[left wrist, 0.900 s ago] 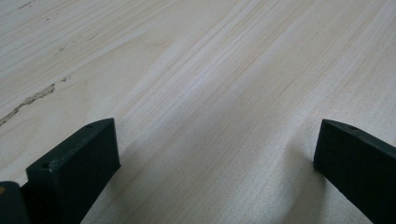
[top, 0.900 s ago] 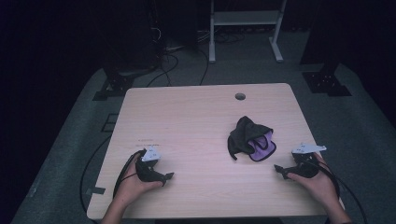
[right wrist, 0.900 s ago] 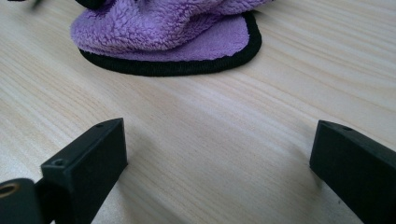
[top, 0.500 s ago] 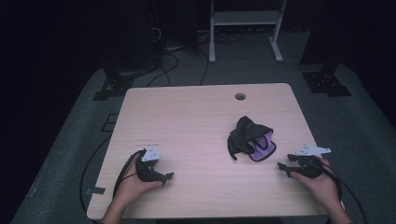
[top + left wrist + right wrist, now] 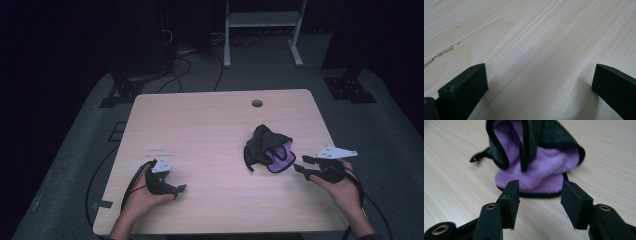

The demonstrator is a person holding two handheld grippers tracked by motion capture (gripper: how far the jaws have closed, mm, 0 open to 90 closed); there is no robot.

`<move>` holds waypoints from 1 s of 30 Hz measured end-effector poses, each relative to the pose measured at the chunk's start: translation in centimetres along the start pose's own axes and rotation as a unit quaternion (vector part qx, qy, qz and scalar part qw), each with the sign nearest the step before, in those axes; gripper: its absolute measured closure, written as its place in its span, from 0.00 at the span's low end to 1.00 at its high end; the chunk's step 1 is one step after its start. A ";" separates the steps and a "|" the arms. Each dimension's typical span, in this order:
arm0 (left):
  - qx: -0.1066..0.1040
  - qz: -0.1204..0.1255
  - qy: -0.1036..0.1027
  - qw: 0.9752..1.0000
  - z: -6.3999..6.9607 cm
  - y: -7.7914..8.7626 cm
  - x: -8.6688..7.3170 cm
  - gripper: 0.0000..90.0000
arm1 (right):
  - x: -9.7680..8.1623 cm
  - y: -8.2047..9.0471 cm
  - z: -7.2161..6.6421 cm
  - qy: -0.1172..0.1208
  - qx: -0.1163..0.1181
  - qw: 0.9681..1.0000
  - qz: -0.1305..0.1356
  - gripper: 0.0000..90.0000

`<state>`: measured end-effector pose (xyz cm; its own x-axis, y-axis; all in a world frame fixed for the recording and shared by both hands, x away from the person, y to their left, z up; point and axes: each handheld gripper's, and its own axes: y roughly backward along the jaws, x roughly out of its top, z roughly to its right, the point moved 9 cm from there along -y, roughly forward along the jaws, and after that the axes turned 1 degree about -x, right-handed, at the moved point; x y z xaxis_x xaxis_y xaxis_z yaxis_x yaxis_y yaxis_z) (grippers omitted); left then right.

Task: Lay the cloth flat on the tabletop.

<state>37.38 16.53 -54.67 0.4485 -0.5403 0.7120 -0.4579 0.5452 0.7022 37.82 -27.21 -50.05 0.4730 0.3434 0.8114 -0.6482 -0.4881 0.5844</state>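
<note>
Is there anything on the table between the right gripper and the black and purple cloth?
No. In the right gripper view, bare wood alone separates the open right gripper from the cloth; nothing lies between its jaws. The high view shows the same bare table.

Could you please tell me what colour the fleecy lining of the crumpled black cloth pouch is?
Purple; the crumpled black cloth pouch's fleecy lining shows best in the right gripper view.

A dim lab or studio: a pale wooden table (image 5: 200, 130) on grey carpet, black stand bases (image 5: 350, 87), loose cables (image 5: 185, 55) at upper centre, a white metal frame (image 5: 262, 20).
</note>
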 end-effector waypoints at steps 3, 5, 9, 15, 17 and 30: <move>0.000 0.000 0.000 1.000 0.0 0.0 0.0 0.00 | 1.5 -0.6 -0.6 0.006 0.012 1.000 0.014 0.54; 0.000 0.000 0.000 1.000 0.0 0.0 0.0 0.00 | 2.0 -0.8 -0.9 0.008 0.015 1.000 0.017 0.55; 0.000 -0.002 0.000 1.000 0.0 0.0 0.0 0.00 | 3.0 -1.4 -1.2 0.010 0.024 0.999 0.022 0.58; 0.000 -0.002 0.000 1.000 0.0 0.0 0.0 0.00 | 4.3 -2.0 -1.4 0.013 0.028 0.999 0.032 0.61; 0.000 -0.002 0.000 1.000 0.0 0.0 0.0 0.00 | 4.7 -2.2 -1.4 0.013 0.027 0.999 0.034 0.62; 0.001 -0.002 0.000 1.000 0.0 0.0 0.0 0.00 | 6.3 -4.0 -1.7 0.002 0.049 0.999 0.025 0.86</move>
<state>37.36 16.56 -54.68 0.4498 -0.5425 0.7095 -0.4571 0.5426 0.7047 42.37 -21.70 -47.26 0.4398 0.3199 0.8392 -0.6095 -0.5799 0.5405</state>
